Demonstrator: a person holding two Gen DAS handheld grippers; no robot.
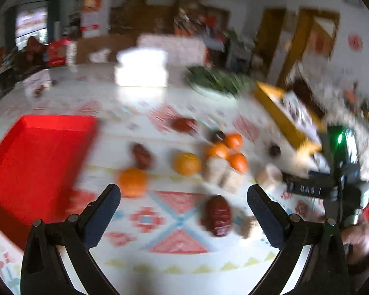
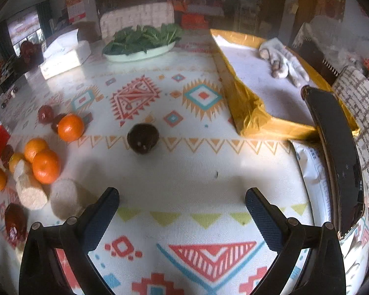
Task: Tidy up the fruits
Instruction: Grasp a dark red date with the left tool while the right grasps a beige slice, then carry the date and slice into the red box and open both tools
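Several oranges (image 1: 187, 163) and dark red dates (image 1: 218, 215) lie scattered on the patterned tablecloth, with pale cylindrical pieces (image 1: 216, 172) among them. My left gripper (image 1: 183, 196) hangs open above them, nothing between its fingers; the view is blurred. A red tray (image 1: 37, 157) lies to its left. In the right wrist view my right gripper (image 2: 182, 199) is open and empty over the cloth. A dark round fruit (image 2: 143, 138) sits ahead of it, apart from the oranges (image 2: 70, 127) and pale pieces (image 2: 66, 198) at the left. A gold box (image 2: 248, 113) stands to the right.
A dish of green leaves (image 2: 141, 40) and a white tissue pack (image 2: 65, 55) stand at the far side. A black curved object (image 2: 337, 152) lies at the right beside the gold box. A hand (image 1: 359, 241) holds the other gripper (image 1: 342, 172) at the right of the left wrist view.
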